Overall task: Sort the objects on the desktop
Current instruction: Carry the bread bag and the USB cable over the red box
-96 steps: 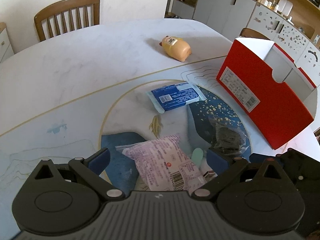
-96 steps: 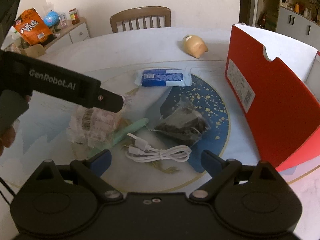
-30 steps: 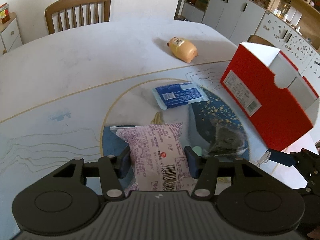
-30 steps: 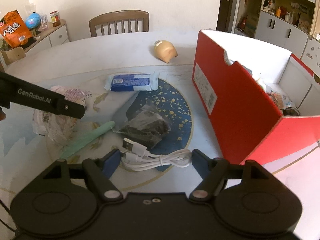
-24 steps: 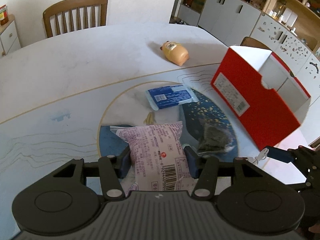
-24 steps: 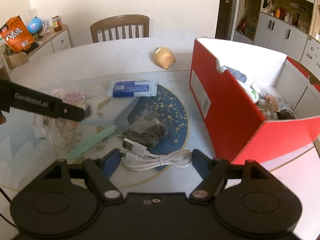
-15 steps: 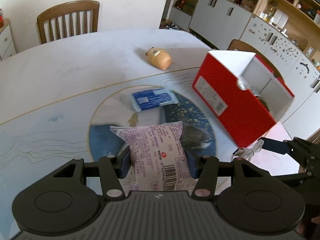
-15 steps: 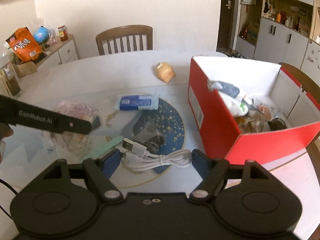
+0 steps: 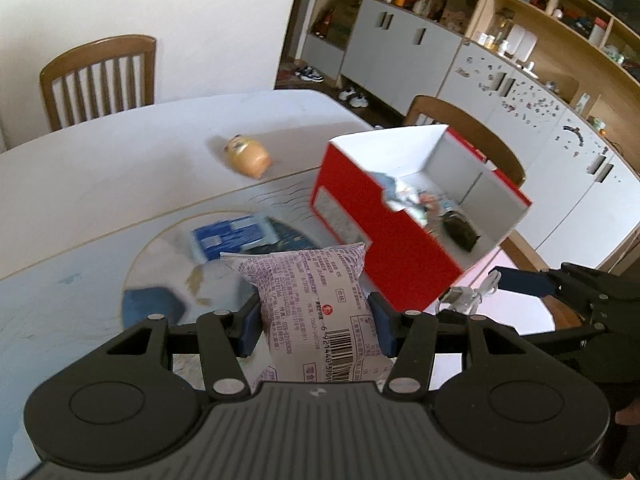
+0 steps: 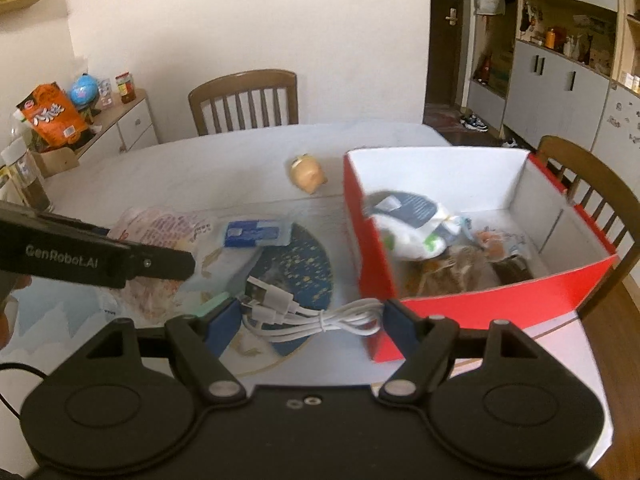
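The left gripper [image 9: 314, 326] is clamped on the purple snack packet [image 9: 316, 312], held clear of the table [image 9: 100, 184]. The right gripper [image 10: 308, 320] grips the bundled white cable [image 10: 304, 314] between its blue pads. The red box [image 10: 472, 300], holding several items, sits at 2 o'clock in the right wrist view. The blue packet [image 10: 256, 234] lies on the table at 11 o'clock.

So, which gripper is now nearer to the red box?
Right. The right gripper, shut on the white cable, hangs just beside the red box at its near corner; the left gripper, holding the purple packet, is further back.
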Action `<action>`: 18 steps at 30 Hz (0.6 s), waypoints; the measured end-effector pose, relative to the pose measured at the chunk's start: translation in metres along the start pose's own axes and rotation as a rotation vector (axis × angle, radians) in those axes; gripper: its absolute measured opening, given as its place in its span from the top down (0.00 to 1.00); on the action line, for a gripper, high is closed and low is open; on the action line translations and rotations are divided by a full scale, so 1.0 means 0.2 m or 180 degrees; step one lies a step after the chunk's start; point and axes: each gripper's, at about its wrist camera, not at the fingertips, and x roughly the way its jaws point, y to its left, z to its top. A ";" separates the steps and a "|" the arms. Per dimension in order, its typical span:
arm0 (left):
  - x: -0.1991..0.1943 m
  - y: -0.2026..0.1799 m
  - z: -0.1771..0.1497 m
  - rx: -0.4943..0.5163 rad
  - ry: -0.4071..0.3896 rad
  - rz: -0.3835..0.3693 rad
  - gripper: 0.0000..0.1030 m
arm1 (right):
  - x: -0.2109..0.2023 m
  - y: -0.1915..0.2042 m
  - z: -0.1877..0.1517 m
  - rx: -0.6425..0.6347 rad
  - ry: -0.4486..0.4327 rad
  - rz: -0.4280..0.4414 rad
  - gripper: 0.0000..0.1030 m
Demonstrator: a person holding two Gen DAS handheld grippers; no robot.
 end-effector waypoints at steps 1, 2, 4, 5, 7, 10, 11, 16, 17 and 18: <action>0.00 -0.03 0.01 0.0014 -0.0012 -0.0017 0.48 | -0.01 -0.02 0.01 0.0000 -0.0021 -0.0012 0.25; 0.00 -0.05 0.02 0.0024 -0.0022 -0.0031 0.48 | -0.03 -0.05 0.02 0.0006 -0.0042 -0.0022 0.25; 0.01 -0.09 0.04 0.0040 -0.0042 -0.0058 0.48 | -0.05 -0.09 0.04 0.0013 -0.0072 -0.0034 0.25; 0.01 -0.12 0.06 0.0050 -0.0049 -0.0074 0.48 | -0.06 -0.11 0.04 0.0011 -0.0085 -0.0043 0.25; 0.03 -0.17 0.08 0.0069 -0.0060 -0.0114 0.48 | -0.08 -0.16 0.06 0.0010 -0.0108 -0.0052 0.25; 0.06 -0.24 0.10 0.0103 -0.0067 -0.0155 0.48 | -0.09 -0.23 0.08 -0.0005 -0.0134 -0.0061 0.25; 0.07 -0.26 0.11 0.0120 -0.0070 -0.0157 0.48 | -0.09 -0.26 0.09 -0.0011 -0.0140 -0.0065 0.25; 0.14 -0.35 0.16 0.0113 -0.0069 -0.0155 0.48 | -0.09 -0.39 0.13 -0.0033 -0.0158 -0.0066 0.25; 0.15 -0.36 0.17 0.0104 -0.0068 -0.0151 0.48 | -0.08 -0.42 0.14 -0.0043 -0.0157 -0.0064 0.25; 0.17 -0.38 0.18 0.0096 -0.0068 -0.0147 0.48 | -0.07 -0.44 0.15 -0.0049 -0.0155 -0.0064 0.25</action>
